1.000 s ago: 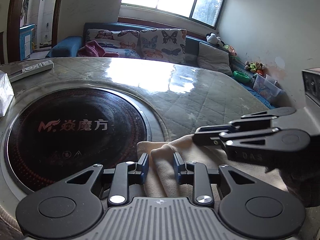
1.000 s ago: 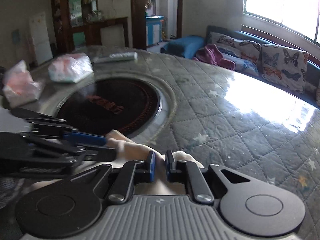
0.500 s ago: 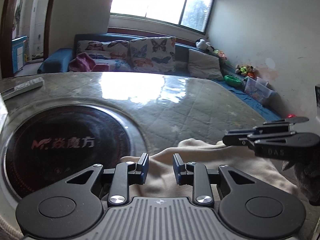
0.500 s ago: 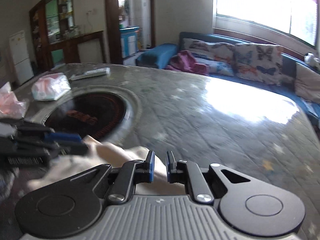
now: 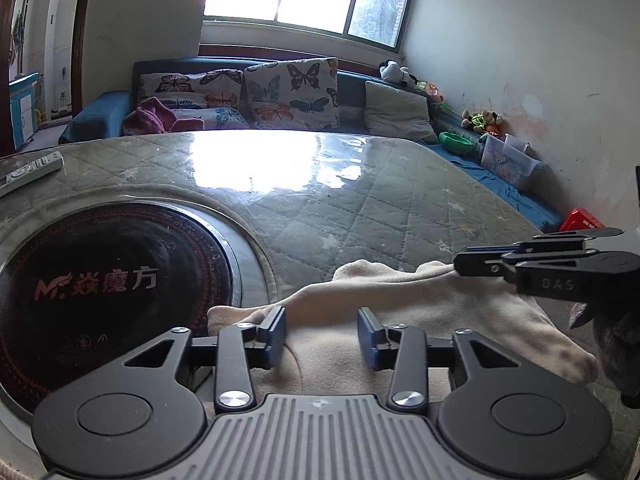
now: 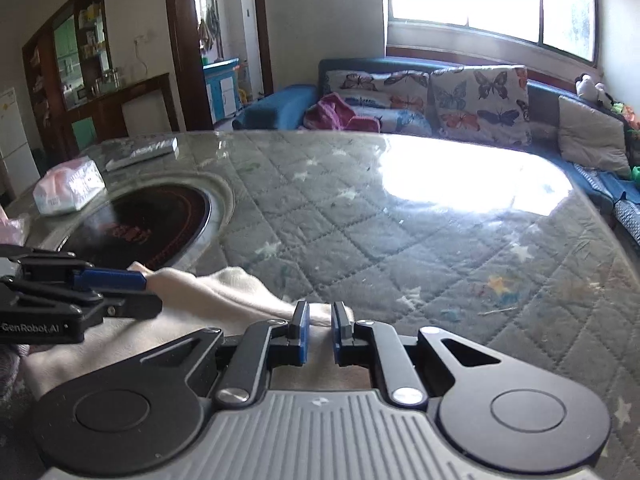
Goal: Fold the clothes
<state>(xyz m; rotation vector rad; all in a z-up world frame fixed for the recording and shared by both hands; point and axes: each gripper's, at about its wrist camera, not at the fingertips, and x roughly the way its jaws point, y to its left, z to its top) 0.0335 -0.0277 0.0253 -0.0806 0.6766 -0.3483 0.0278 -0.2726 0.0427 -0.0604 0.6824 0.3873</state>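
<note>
A cream-coloured garment (image 5: pixel 420 320) lies stretched along the near edge of the quilted table; it also shows in the right wrist view (image 6: pixel 224 292). My left gripper (image 5: pixel 322 334) is open, its blue pads wide apart over the garment's left part. My right gripper (image 6: pixel 320 330) has its pads a narrow gap apart over the garment's right end, with cloth showing in the gap; I cannot tell whether it grips. The right gripper shows side-on in the left wrist view (image 5: pixel 472 258), at the cloth's far right edge. The left gripper shows at the left of the right wrist view (image 6: pixel 136 292).
A round black cooktop (image 5: pixel 100 280) is set into the table (image 5: pixel 360 200) at the left. A remote (image 6: pixel 142 154) and a tissue pack (image 6: pixel 68 192) lie beyond it. A sofa with butterfly cushions (image 5: pixel 288 92) stands behind the table.
The two grippers have moved apart and the bunched garment has been pulled out flat between them. The left gripper's pads have opened wider.
</note>
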